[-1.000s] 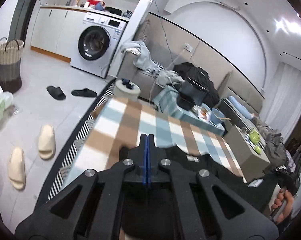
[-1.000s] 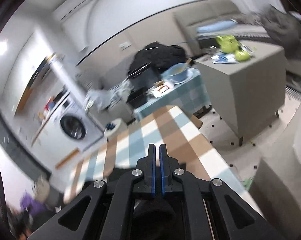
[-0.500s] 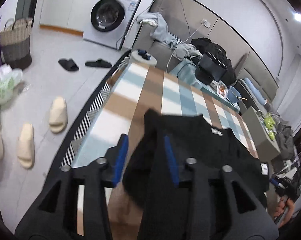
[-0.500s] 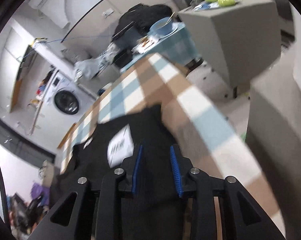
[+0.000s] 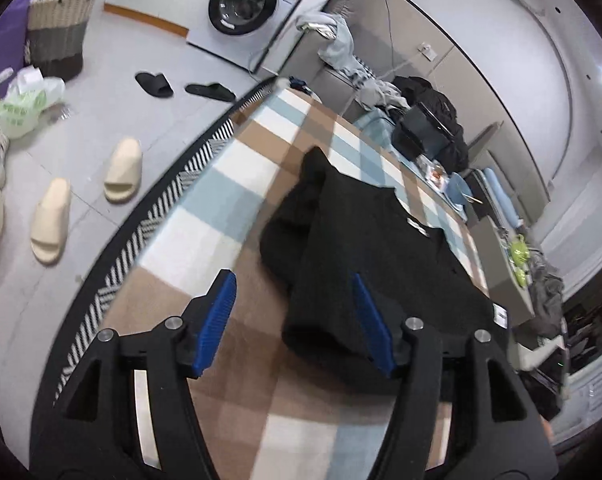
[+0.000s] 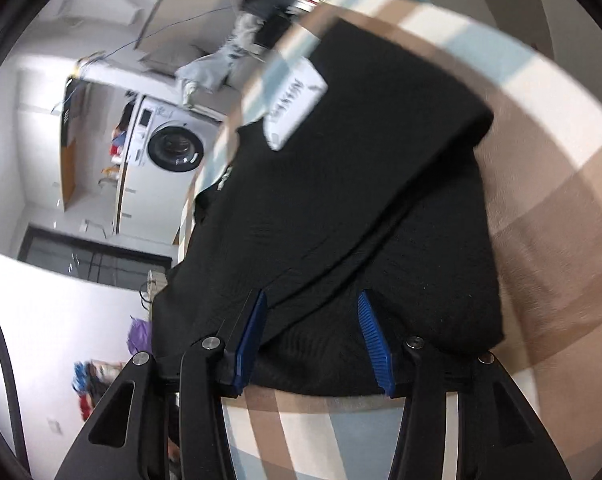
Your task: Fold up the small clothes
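Note:
A black garment [image 5: 381, 248] lies spread on the table's checked cloth [image 5: 205, 216], one sleeve bunched at its far left. My left gripper [image 5: 295, 316] hangs over its near left corner with jaws opening. The left pad stands off the fabric over bare cloth and the right pad is above the garment, neither pressing on it. In the right wrist view the garment [image 6: 361, 200] fills the middle, a white label [image 6: 295, 104] near its far edge. My right gripper [image 6: 313, 340] is low over the near hem with jaws opening. Fabric lies between the pads without being pinched.
The floor left of the table holds cream slippers [image 5: 123, 170], black sandals [image 5: 155, 84], plastic bags [image 5: 21, 108] and a woven basket [image 5: 57, 28]. A washing machine [image 5: 245, 4] stands behind. Beyond the table's far end are a sofa with clothes [image 5: 333, 40] and a grey side table [image 5: 513, 272].
Both grippers went from shut to open and sank toward the table. The black garment, earlier bunched at the jaws, has been let go and now lies spread on the cloth.

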Demonstrator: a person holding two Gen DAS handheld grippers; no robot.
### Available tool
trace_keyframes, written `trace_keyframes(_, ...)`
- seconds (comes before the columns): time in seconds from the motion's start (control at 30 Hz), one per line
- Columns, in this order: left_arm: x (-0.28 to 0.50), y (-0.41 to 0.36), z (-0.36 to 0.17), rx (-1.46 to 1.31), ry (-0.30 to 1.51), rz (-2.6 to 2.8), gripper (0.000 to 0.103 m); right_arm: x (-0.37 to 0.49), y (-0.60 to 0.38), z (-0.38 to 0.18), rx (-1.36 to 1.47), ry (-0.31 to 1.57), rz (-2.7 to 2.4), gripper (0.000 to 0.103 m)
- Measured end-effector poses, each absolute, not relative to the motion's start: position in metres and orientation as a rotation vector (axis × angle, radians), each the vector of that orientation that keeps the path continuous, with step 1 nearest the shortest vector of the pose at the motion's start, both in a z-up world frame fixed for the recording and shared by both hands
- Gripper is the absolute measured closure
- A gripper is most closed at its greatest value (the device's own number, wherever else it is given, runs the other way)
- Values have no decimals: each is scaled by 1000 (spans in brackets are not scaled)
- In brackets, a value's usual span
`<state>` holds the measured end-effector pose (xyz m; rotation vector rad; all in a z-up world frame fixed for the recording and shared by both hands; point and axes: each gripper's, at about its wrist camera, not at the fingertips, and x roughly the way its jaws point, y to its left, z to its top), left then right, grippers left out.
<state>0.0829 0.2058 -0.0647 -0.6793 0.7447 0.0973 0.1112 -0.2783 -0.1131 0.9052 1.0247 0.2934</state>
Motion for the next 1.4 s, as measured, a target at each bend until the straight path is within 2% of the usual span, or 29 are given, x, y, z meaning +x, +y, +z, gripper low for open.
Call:
trace_keyframes(0.23,71,185,-71,-731,762,15,42,134,-269,-109,922,1001,254,52)
trace_keyframes(0.43,68,166,-82,-746,811,-54,39,134,-264,-85,877,882,288,52)
trace_keyframes(0.53,69,160,-92,-785,847,-122,34,136,-265,-89,870,893,264,52)
trace_keyframes(0.63,73,158,-104,-838,871,-136,34,138,-268,-93,883,899,262,52)
trace_keyframes(0.77,79,157,-102,-850,832,-115,35,135,-269,-92,864,899,267,52)
trace_keyframes(0.97,93,155,-69,-779,709,-128,35,137,-268,-85,890,881,292,52)
trace_keyframes(1.0,98,157,-64,-768,710,-112,40,138,-268,-84,892,876,292,52)
trace_keyframes(1.03,105,157,-61,-753,720,-81,51,139,-269,-84,905,874,287,52)
trace_keyframes(1.07,112,158,-58,-742,728,-57,58,141,-271,-86,921,875,287,52)
trace_keyframes(1.13,126,161,-56,-720,754,-5,90,143,-272,-88,937,881,272,52)
trace_keyframes(1.17,131,163,-56,-715,763,23,96,143,-274,-88,940,877,261,52)
trace_keyframes(1.23,135,170,-56,-732,758,43,100,144,-277,-87,944,869,233,58)
trace_keyframes(1.33,135,176,-50,-742,725,41,101,142,-291,-93,966,867,161,73)
trace_keyframes(1.4,134,180,-46,-759,701,25,101,140,-303,-95,993,848,118,88)
